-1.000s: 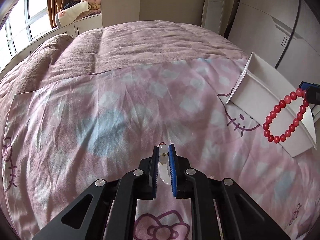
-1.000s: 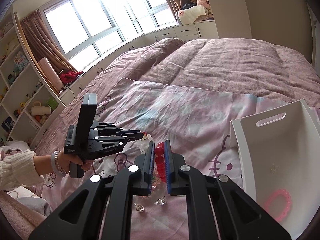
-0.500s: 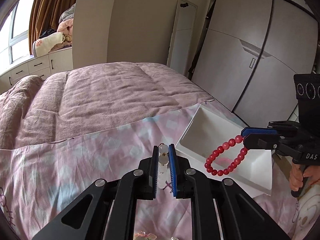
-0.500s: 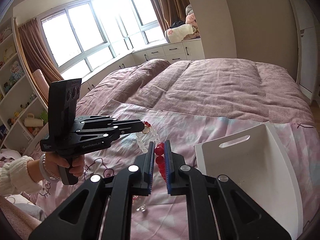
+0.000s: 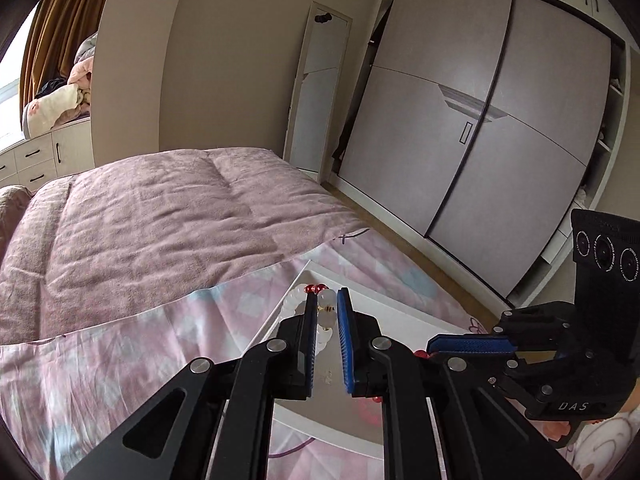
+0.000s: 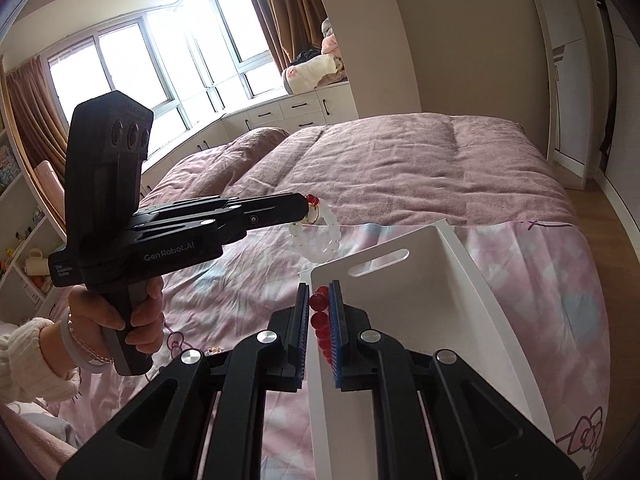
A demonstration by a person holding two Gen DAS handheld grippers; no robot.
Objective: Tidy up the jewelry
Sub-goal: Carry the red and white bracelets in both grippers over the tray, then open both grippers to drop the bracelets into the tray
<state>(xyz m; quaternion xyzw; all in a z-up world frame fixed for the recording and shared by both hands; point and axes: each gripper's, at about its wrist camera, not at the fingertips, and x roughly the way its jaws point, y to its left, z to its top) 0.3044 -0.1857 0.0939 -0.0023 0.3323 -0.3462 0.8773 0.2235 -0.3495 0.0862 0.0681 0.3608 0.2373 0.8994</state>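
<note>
My left gripper is shut on a white bead bracelet with a few red beads at its top. It hangs over the near left edge of the white tray. In the right wrist view the same bracelet dangles from the left gripper, just beyond the tray's handle end. My right gripper is shut on a red bead bracelet above the tray. From the left wrist view the right gripper sits low over the tray, with the red beads mostly hidden.
The tray lies on a pink Hello Kitty sheet near the bed's right edge, with a mauve quilt beyond. A hand holds the left gripper's handle. Small loose jewelry lies on the sheet. A wardrobe stands past the bed.
Both grippers have risen and swung right, from over the sheet to over the tray, each carrying its bracelet. Their jaws stayed shut.
</note>
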